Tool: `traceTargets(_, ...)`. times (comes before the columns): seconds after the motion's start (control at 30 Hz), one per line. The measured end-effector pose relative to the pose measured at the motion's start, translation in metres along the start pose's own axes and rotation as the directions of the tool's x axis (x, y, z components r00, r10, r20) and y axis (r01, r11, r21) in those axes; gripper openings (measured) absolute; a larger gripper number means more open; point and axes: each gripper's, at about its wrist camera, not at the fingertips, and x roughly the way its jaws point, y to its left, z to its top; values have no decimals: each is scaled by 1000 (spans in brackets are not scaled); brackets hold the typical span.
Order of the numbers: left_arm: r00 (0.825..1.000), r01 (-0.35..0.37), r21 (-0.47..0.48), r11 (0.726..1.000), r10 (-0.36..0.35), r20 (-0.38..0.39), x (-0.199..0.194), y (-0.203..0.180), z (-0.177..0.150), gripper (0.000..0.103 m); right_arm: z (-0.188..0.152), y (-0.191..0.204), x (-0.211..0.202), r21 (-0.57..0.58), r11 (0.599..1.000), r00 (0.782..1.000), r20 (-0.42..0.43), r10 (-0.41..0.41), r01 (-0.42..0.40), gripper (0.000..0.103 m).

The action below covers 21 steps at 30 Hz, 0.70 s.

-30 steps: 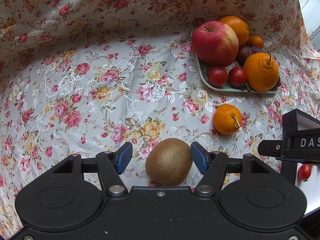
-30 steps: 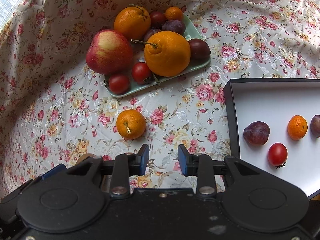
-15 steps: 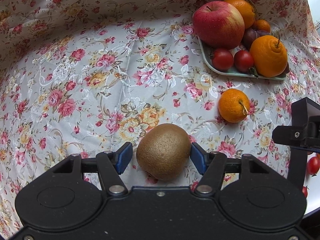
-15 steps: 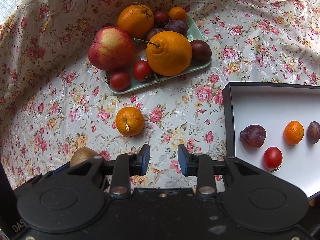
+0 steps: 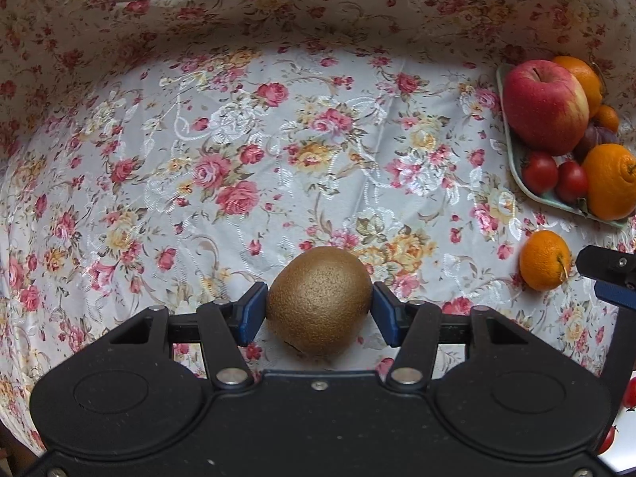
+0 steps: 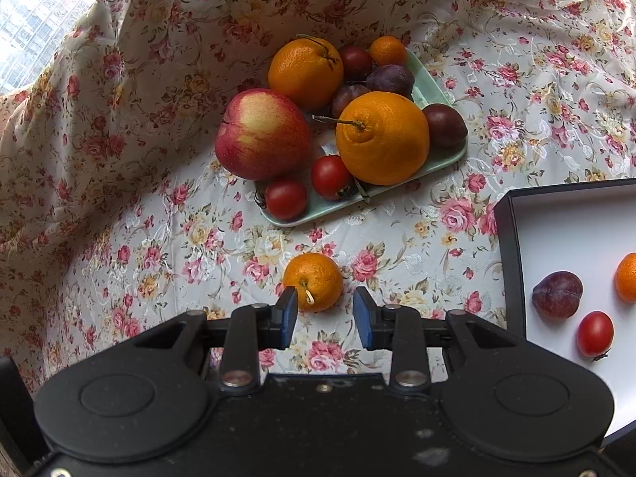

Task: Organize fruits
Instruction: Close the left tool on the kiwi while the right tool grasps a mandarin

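My left gripper is shut on a brown kiwi, both blue pads pressed against its sides over the floral cloth. My right gripper is open and empty, its tips just short of a small loose mandarin on the cloth; that mandarin also shows in the left wrist view. A green plate behind it holds an apple, two oranges, cherry tomatoes, plums and a small mandarin.
A black box with a white floor lies at the right and holds a plum, a cherry tomato and a mandarin. The floral cloth rises into a wall behind and to the left.
My left gripper has closed its jaws onto the kiwi and turned left, so the plate slid to the right edge. My right gripper has moved forward to the loose mandarin.
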Motion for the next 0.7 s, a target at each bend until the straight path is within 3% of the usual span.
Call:
traceTargets(0.23, 1000, -13, -59, 998, 12, -13, 5, 28, -7, 61, 3, 5, 27, 63, 998, 999, -22, 26, -25, 35)
traceTargets(0.4, 1000, 5, -52, 999, -6, -15, 4, 35, -9, 61, 1, 15, 41, 45, 997, 998, 23, -62, 61, 39)
traceTargets(0.53, 1000, 11, -27, 1000, -12, -12, 3, 35, -11, 61, 3, 15, 56, 80, 996, 999, -10, -31, 32, 42)
traceTargets(0.7, 1000, 21, -16, 1000, -21, -13, 3, 34, -12, 61, -2, 26, 70, 45, 994, 995, 3, -103, 102, 45)
